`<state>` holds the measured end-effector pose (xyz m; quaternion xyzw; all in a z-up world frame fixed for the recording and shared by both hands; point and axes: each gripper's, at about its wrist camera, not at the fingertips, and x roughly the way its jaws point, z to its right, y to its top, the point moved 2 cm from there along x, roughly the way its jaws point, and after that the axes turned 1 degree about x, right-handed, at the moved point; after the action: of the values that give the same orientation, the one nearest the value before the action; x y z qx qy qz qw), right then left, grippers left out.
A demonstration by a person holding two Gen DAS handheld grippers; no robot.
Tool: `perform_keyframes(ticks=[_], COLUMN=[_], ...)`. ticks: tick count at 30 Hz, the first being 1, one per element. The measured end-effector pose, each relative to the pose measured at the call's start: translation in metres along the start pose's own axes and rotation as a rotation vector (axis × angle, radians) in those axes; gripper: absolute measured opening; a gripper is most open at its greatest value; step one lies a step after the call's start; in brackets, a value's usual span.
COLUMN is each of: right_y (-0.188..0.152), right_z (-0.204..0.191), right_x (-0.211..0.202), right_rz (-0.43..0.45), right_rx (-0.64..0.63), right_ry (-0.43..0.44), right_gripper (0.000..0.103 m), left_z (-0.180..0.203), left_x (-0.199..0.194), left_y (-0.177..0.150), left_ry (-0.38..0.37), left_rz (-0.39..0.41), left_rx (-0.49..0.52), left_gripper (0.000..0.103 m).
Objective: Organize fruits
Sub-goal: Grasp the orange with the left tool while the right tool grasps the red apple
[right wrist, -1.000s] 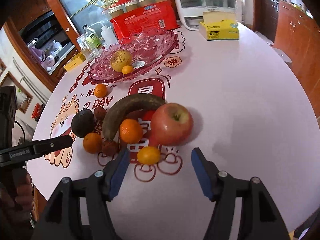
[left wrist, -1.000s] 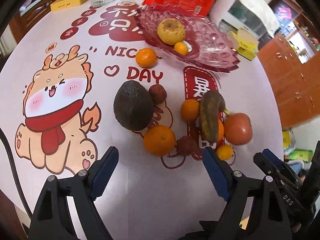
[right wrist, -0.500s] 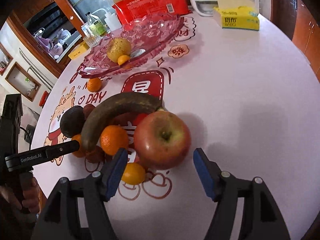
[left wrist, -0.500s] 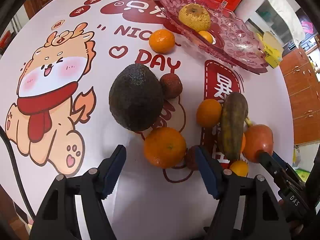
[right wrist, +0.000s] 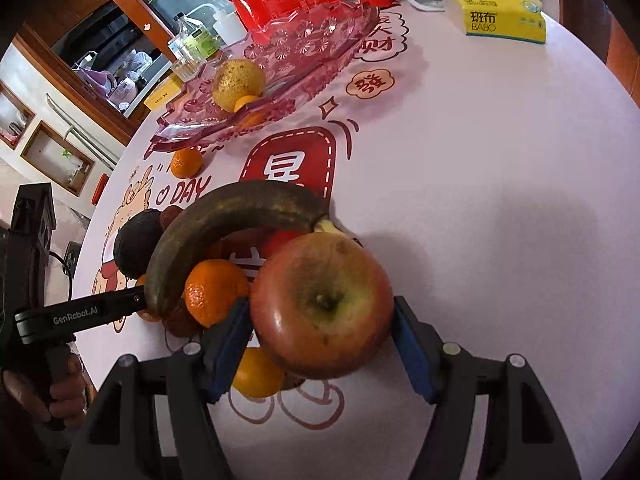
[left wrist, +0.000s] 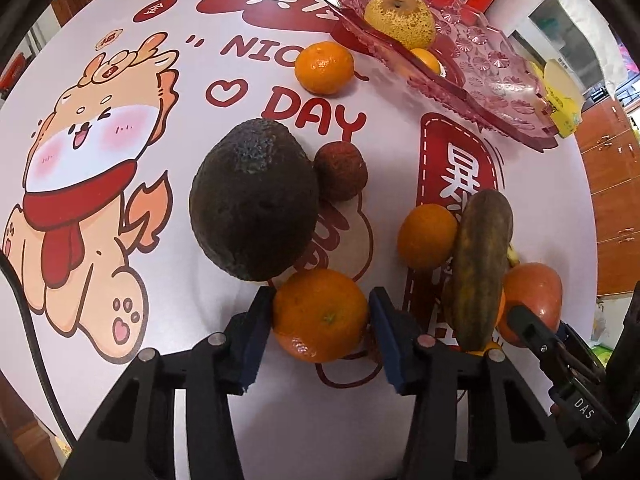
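orange [left wrist: 320, 315] pinched between left claw [left wrist: 318, 334] pads, apple [right wrist: 322, 306] between right claw [right wrist: 322, 350] pads, both low over table [right wrist: 500, 200]

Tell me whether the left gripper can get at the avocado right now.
Probably not directly: the left gripper has its jaws around an orange, which sits between them and the avocado just beyond. It would likely have to clear the orange first.

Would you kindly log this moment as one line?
left gripper: closed around orange | right gripper: closed around apple | tray: pear
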<state>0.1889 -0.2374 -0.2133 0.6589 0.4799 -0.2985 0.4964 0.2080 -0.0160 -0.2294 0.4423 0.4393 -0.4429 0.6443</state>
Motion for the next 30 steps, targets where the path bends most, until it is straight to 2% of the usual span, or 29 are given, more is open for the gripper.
perform_keyframes(ticks=[18, 30], right_y=[0.003, 0.0], right_z=[-0.002, 0.005], right_x=[0.001, -0.003], right_rz=[0.008, 0.008], right_rx=[-0.041, -0.01], right_ry=[0.0, 0.029], right_gripper=[0.066, 0.066], left_z=[-0.006, -0.016], left_x=[-0.005, -0.043], left_y=[-0.005, -0.008], left_ry=[0.006, 0.023], left_rz=[0.019, 0.117], left_rx=[-0.06, -0.069], left_gripper=[0.044, 0.044])
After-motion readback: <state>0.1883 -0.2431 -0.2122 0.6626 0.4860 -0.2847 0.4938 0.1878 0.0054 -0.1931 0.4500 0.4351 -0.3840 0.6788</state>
